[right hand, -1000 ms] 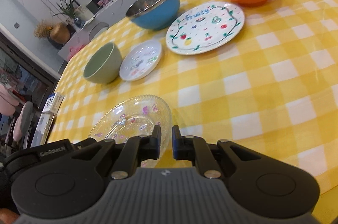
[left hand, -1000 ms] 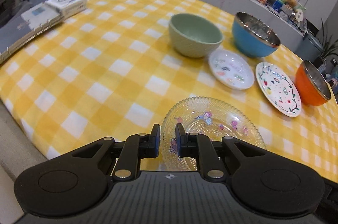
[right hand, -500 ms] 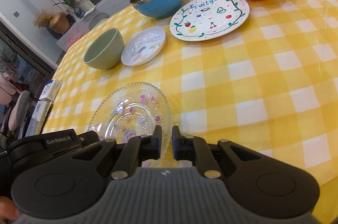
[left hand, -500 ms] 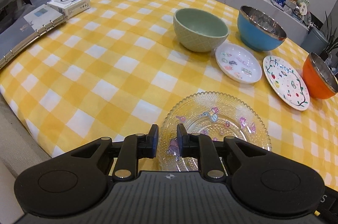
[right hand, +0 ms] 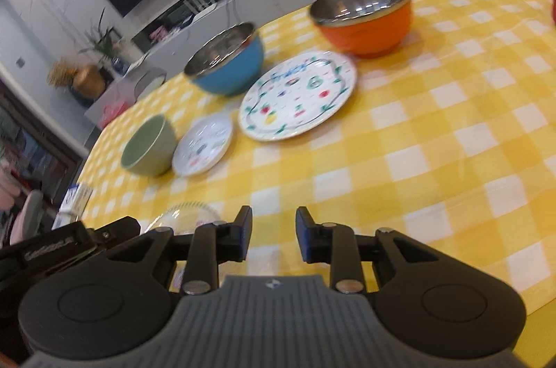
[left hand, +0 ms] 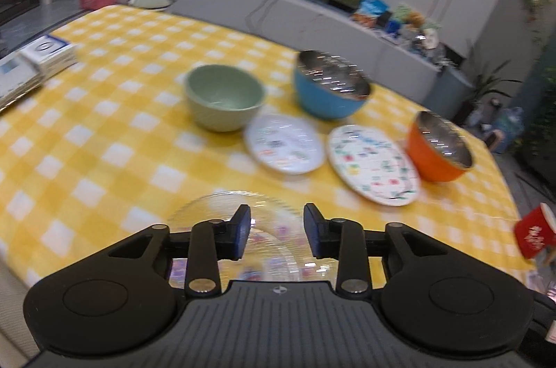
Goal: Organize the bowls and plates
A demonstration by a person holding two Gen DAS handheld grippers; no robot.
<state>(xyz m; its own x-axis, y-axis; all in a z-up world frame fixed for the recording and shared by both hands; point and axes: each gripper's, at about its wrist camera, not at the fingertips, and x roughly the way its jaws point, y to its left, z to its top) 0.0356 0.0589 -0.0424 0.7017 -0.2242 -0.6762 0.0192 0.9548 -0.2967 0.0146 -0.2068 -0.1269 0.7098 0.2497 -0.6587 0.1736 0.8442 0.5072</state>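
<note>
Left gripper (left hand: 277, 230) and right gripper (right hand: 270, 237), jaws opening, nothing pinched, above the glass plate (left hand: 215, 206) on the checked tablecloth (left hand: 104, 138); beyond: green bowl (left hand: 224, 100), small plate (left hand: 285, 148), fruit plate (right hand: 299, 95), blue bowl (left hand: 330, 90), orange bowl (right hand: 365, 15).

On the yellow-checked cloth a clear glass plate (left hand: 222, 204) lies nearest, while farther off stand a green bowl (left hand: 224, 100), a small white decorated plate (left hand: 283, 144), a blue steel-lined bowl (left hand: 330, 88), a fruit-patterned plate (left hand: 373, 164) and, rightmost, an orange bowl (left hand: 439, 147), all upright.

Both grippers tilted down; left gripper (left hand: 277, 230) and right gripper (right hand: 273, 233) jaws are opening, nothing pinched between them.
</note>
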